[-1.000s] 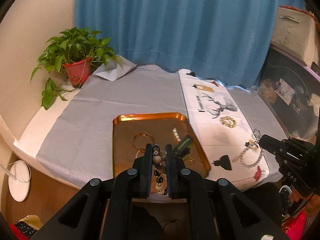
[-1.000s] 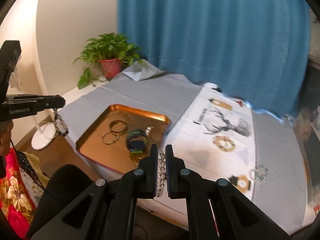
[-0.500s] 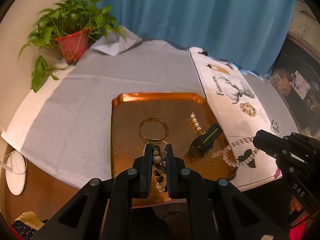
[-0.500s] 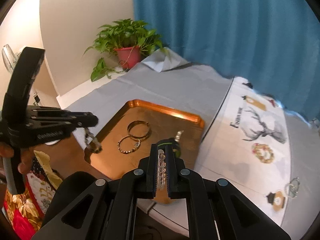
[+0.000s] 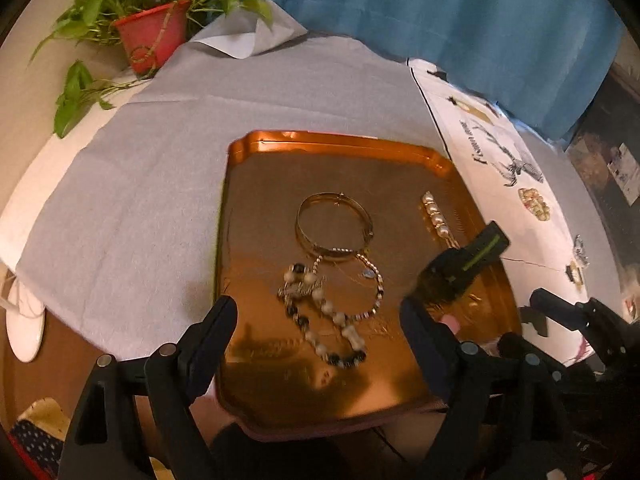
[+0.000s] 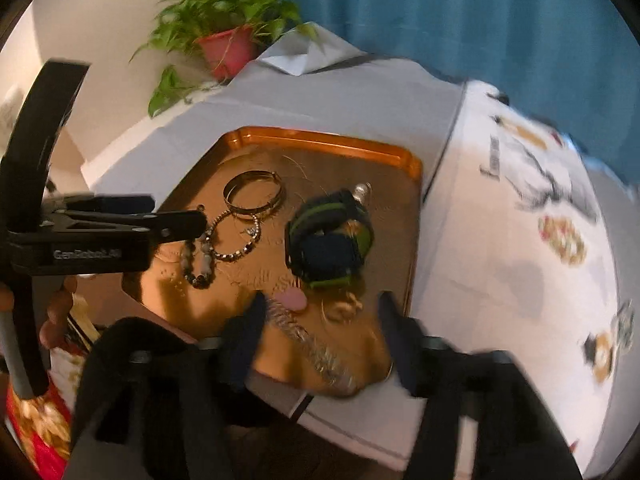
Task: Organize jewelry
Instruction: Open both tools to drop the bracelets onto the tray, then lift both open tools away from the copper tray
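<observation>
The black-and-white bead bracelet [image 5: 320, 312], clamped in our left tool [image 5: 316, 320] a moment ago, now lies free on the copper tray [image 5: 340, 142], touching the gold bangle [image 5: 334, 222]. The clear bead bracelet [image 6: 308, 344] has likewise dropped from our right tool [image 6: 320, 328] onto the tray's near edge. Both tools are opening wide, gripping nothing. Two pieces look delivered; more wait on the desk [image 5: 132, 184].
</observation>
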`<state>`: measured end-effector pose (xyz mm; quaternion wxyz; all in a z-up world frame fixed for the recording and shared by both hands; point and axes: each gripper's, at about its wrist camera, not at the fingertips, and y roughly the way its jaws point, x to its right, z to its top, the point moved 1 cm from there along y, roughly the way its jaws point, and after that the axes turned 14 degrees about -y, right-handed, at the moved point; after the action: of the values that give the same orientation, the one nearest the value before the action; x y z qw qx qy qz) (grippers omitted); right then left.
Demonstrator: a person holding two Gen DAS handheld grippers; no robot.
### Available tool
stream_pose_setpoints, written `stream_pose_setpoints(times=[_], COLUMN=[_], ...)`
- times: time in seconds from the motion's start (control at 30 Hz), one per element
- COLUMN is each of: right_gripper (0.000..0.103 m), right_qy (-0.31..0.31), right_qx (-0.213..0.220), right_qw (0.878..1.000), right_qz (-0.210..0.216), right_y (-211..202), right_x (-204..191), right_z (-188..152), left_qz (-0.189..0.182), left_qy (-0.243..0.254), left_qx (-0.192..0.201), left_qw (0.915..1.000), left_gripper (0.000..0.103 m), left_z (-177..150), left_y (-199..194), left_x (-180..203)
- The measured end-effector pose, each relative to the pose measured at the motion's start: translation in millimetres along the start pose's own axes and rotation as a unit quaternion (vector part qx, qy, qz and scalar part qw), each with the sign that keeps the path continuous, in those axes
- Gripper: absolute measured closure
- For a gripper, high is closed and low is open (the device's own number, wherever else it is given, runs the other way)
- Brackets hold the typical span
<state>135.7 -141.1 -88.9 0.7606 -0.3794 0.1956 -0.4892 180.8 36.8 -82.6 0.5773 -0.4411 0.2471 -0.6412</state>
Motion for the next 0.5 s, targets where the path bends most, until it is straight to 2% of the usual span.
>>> stream_pose_setpoints(times=[0.1, 0.27, 0.37, 0.5], right_gripper=[0.034, 0.033, 0.031, 0.024], right_qy=[0.023, 0.056, 0.059, 0.045], right_qx=[0.014, 0.043, 0.075, 0.111], right_qw=[1.0, 0.997, 0.994, 0.99], right_qz=[-0.007, -0.025, -0.048, -0.08], right_y=[-20, -73, -116, -167], right_x=[6, 10, 6, -6], right_z=[-10, -28, -39, -57], left_qz=[0.009, 0.01, 0.008, -0.005], left_qy=[-0.003, 0.007, 0.021, 0.039], left_qx=[0.027, 0.065, 0.076, 0.099], left_qw=[0.9996, 0.9978, 0.9968, 0.9943], left_gripper=[0.02, 0.017, 0.013, 0.01], left_z=[-15, -50, -64, -85], left_y=[-27, -79, -101, -132], left_x=[-1, 6, 18, 37])
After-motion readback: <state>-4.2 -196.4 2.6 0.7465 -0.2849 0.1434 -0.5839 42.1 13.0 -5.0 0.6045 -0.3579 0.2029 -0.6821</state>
